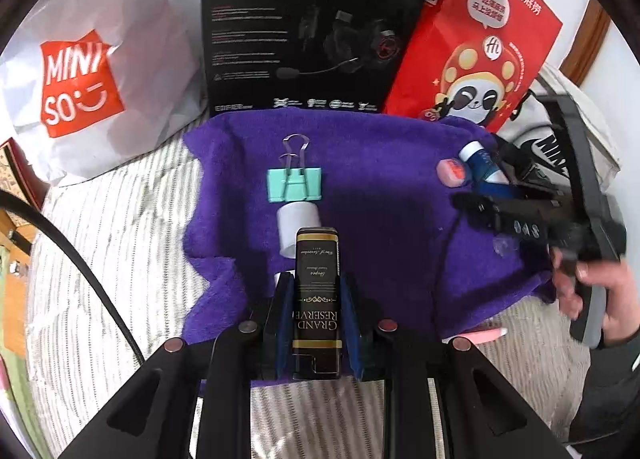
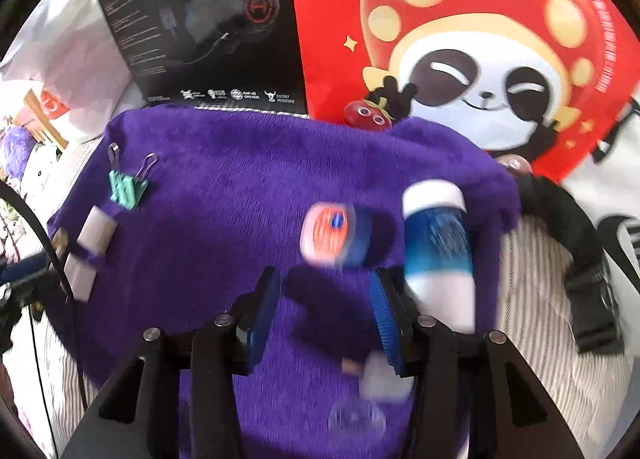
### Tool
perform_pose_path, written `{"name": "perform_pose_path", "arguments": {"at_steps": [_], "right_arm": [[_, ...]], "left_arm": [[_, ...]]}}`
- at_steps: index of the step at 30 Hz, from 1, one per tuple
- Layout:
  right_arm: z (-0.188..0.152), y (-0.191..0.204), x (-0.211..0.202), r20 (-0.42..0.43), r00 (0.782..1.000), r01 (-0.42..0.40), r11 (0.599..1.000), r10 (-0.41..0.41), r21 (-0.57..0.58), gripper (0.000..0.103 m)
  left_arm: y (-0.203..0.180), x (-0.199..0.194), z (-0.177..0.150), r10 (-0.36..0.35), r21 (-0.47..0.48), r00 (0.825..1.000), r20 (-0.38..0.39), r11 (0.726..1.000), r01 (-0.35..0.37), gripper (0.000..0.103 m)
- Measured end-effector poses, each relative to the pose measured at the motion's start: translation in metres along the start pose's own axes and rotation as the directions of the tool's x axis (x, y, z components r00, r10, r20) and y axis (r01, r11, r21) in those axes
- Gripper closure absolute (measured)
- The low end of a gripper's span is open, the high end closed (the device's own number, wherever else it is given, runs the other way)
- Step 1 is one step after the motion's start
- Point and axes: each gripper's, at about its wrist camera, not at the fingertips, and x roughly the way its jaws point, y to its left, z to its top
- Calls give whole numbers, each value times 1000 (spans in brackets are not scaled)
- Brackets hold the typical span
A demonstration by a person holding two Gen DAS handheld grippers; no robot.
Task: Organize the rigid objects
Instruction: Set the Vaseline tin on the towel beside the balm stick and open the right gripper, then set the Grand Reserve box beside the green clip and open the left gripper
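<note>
Surface: purple towel (image 1: pixel 380 187) spread over a striped cover (image 1: pixel 120 239).
Backdrop: white shopping bag (image 1: pixel 100 71), black headset box (image 1: pixel 308 23), red panda bag (image 1: pixel 476 43), left to right behind the towel.
On towel: mint binder clip (image 1: pixel 295 185), white cylinder (image 1: pixel 299 227) just before it; farther right a pink-capped item (image 2: pixel 329 234) beside a blue-and-white tube (image 2: pixel 438 247).
Left gripper (image 1: pixel 318 299): fingers clamped on a black-and-gold box (image 1: pixel 317 299) marked "Grand Reserve", just above the towel's near edge.
Right gripper (image 2: pixel 326 311): fingers spread apart, nothing between them; tube lies just outside the right finger.
Unclear: right view blurred; a clear object (image 2: pixel 356 419) near its bottom edge is unidentifiable.
</note>
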Motion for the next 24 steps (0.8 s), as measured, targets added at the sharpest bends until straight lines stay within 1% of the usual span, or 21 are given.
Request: {"name": "perform_pose_path", "arguments": {"at_steps": [1, 5, 7, 11, 13, 17, 19, 22, 24], "right_arm": [[-4, 0, -5, 6, 1000, 1, 1000, -1, 1, 53], [-26, -1, -35, 44, 999, -6, 1000, 5, 29, 52], [-32, -5, -47, 60, 998, -13, 999, 10, 49, 52], [-60, -15, -74, 95, 995, -43, 995, 34, 88, 52], [-71, -20, -85, 100, 994, -46, 995, 37, 93, 52], [-95, -29, -105, 107, 994, -37, 995, 27, 93, 52], [-104, -34, -112, 108, 993, -49, 993, 37, 109, 51], [-114, -37, -115, 112, 992, -67, 987, 51, 146, 51], [-117, -40, -115, 102, 993, -76, 983, 60, 167, 51]], "left_arm": [[-1, 1, 1, -6, -3, 1000, -1, 1000, 6, 81], [-13, 9, 8, -7, 12, 1000, -9, 1000, 8, 81], [-19, 16, 14, -7, 28, 1000, -12, 1000, 7, 81], [-28, 34, 29, 2, 34, 1000, -20, 999, -1, 81], [-30, 43, 35, -5, 37, 1000, -29, 999, 6, 81], [-33, 63, 44, 15, 35, 999, -48, 999, -14, 81], [-32, 67, 45, 17, 25, 999, -49, 1000, -16, 81], [-30, 72, 46, 43, 36, 997, -59, 998, -41, 81], [-33, 77, 46, 77, 56, 995, -59, 996, -73, 81]]}}
